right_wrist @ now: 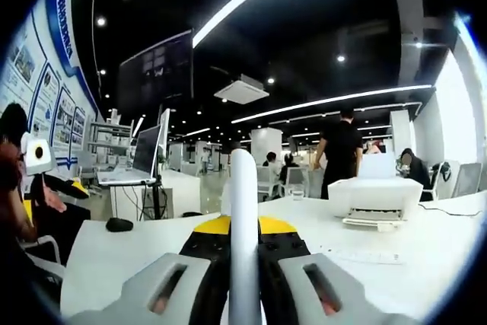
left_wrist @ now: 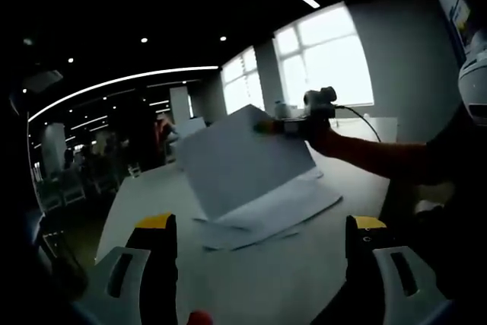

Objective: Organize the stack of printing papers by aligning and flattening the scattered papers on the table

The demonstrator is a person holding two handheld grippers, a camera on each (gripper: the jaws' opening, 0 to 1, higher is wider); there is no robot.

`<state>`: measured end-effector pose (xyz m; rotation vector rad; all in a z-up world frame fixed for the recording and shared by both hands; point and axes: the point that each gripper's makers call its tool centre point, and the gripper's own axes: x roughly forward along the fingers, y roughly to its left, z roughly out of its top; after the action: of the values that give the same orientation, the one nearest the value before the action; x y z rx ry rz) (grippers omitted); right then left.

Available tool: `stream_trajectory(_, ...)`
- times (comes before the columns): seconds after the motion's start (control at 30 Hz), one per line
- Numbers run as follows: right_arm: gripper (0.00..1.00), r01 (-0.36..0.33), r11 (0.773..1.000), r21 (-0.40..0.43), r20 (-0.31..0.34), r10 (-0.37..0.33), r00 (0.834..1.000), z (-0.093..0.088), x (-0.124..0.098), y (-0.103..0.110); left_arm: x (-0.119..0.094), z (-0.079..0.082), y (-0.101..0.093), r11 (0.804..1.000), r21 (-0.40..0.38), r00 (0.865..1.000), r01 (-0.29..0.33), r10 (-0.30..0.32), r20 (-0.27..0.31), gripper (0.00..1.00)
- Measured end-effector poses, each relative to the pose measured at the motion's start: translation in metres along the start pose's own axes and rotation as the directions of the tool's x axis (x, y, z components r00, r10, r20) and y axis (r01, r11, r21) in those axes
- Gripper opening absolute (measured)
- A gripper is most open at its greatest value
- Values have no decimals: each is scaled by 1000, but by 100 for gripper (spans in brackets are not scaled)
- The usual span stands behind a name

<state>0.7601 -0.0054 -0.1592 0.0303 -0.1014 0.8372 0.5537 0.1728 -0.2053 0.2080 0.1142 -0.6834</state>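
— What do we see in the left gripper view?

— Our left gripper (left_wrist: 259, 245) sits low with its fingers (left_wrist: 156, 253) wide apart. They hold nothing. On the desk (left_wrist: 304, 279) ahead lies a loose pile of papers (left_wrist: 266, 215), and the sheets do not line up. One sheet (left_wrist: 240, 161) is lifted off the pile and tilts up. Our right gripper (left_wrist: 293, 123) pinches its top corner, at about 1 o'clock from the pile. An arm (left_wrist: 373, 157) comes in from 3 o'clock behind it.

— And in the right gripper view?

— Our right gripper (right_wrist: 245, 241) has its fingers (right_wrist: 205, 260) pressed tight on the sheet (right_wrist: 244, 218). We see the sheet edge-on, a thin white strip standing up between them. The desk (right_wrist: 114, 256) spreads out beyond. A printer (right_wrist: 374, 199) sits on it at 2 o'clock. A mouse (right_wrist: 119, 224) lies at 10 o'clock. A laptop (right_wrist: 141, 159) stands farther back on that side. A person (right_wrist: 340, 150) stands far off, past the printer.
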Motion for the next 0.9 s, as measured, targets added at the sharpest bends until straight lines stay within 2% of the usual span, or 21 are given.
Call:
stream_trajectory(0.37,5,-12,999,46,55,10,998,15,0,1,7,8,-6,1000,10,1000,21,-21,12,94)
stream_trajectory(0.63,5,-45,990,133,133,27,991,39,-5,7,10,5,-9,1000,6,1000,28,-28,5,94)
stream_trajectory(0.9,4,-63,977,203,162,30,986,49,-6,11,9,6,-9,1000,2,1000,27,-27,11,94)
